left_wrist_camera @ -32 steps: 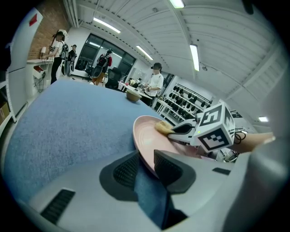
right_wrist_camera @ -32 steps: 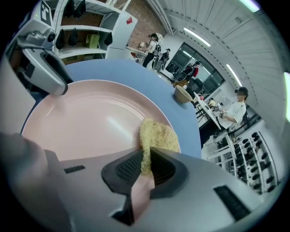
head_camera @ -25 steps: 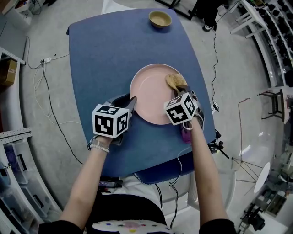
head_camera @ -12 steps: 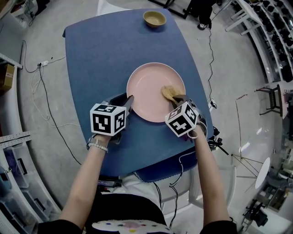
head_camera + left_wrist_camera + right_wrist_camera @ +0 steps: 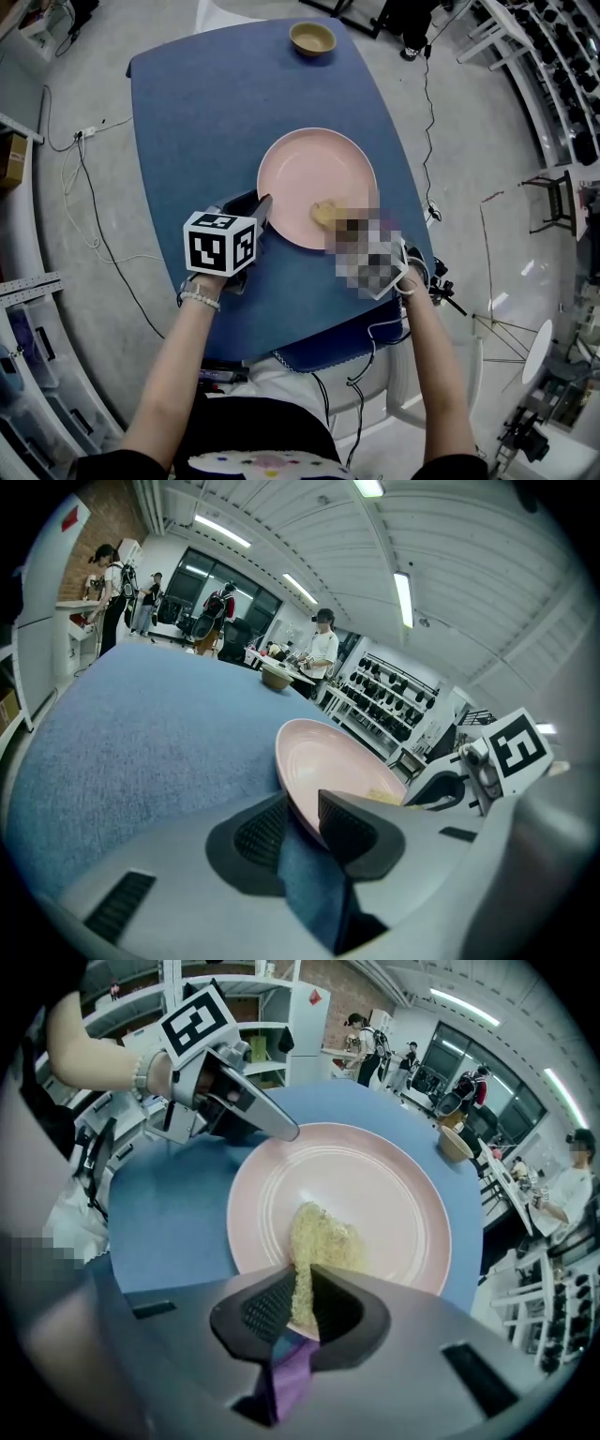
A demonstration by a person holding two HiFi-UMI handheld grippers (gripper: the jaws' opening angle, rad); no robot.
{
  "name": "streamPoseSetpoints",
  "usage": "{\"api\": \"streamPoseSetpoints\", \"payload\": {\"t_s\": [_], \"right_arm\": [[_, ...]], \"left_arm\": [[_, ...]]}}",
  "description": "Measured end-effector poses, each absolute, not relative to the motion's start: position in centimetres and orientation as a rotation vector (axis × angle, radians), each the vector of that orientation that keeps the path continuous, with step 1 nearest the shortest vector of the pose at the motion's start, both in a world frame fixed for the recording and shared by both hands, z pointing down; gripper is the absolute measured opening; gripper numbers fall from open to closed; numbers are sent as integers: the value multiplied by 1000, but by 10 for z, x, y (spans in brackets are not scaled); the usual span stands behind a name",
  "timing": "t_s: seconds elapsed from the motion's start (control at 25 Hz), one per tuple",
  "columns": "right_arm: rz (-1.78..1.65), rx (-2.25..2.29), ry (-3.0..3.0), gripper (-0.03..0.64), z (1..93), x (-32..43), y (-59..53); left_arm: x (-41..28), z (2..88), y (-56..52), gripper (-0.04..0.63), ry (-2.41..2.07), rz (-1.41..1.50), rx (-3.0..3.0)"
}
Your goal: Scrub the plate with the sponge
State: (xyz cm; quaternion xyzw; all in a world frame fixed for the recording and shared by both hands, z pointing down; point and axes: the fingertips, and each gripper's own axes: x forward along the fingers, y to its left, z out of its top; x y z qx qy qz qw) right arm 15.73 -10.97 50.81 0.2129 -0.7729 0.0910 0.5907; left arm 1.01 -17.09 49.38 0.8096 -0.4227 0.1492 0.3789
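— Blue tabletop [image 5: 206, 112], bare concrete floor and loose cables around it, workshop shelving beyond. Small tan bowl [image 5: 312, 38] at far edge, well apart from the work. Whereabouts of plate?

— Pink plate [image 5: 309, 164], middle of table. Near-left rim gripped by left gripper [image 5: 300, 822], rim caught between the two closed jaws. Likely purpose: anchoring against sliding under the scrub strokes.

— And the sponge?

— Yellow sponge [image 5: 319, 1237], pinched at its near end by right gripper [image 5: 298, 1302], jaws tight on it. Free end laid against plate's inner face, near side. Held low, probably for broad contact. Right gripper partly masked by mosaic in head view.

— Stage?

— Judged mid-scrub. No visible dirt or suds on plate. Far half not under sponge at present.

— Risk?

— Possibly rim slipping out of left jaws under a hard push toward far side. Worth keeping strokes light near that clamp.
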Motion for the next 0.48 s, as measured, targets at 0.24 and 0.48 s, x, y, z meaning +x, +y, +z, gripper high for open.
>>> {"api": "streamPoseSetpoints", "payload": {"t_s": [0.24, 0.48], "right_arm": [[230, 351, -1849, 40, 507, 129, -96], [210, 207, -1888, 40, 509, 96, -93]], "left_arm": [[10, 494, -171, 110, -1078, 379, 2070], [10, 494, -171, 110, -1076, 380, 2069]]}}
